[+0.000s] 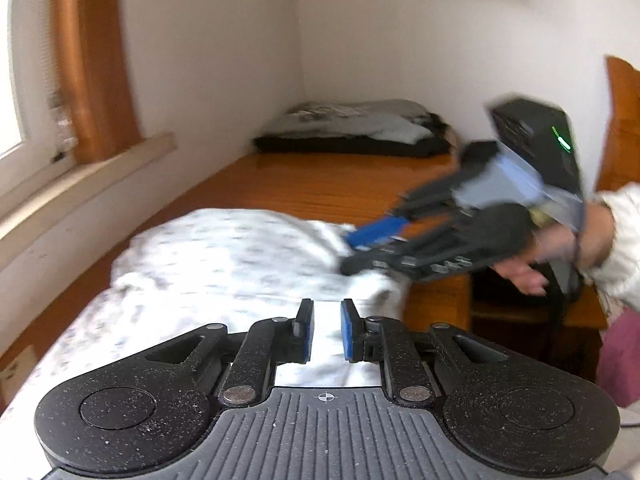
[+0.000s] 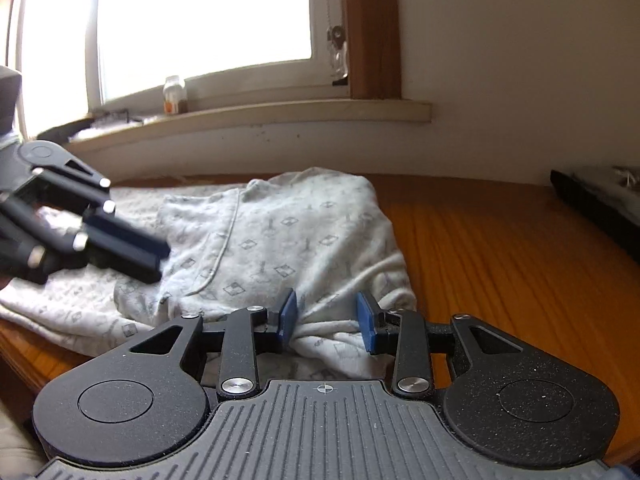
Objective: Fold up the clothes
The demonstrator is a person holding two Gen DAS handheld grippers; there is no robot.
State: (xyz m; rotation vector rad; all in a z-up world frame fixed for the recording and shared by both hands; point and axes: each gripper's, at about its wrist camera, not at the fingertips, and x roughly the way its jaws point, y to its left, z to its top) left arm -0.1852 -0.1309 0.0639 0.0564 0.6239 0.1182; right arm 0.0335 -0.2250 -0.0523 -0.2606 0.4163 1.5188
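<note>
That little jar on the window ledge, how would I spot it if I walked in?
Find the bright window above the wooden surface where the patterned garment lies. Along its pale ledge, toward the left, stands a small jar. It has a pale upper part and orange-brown contents, the only upright thing on that ledge.
</note>
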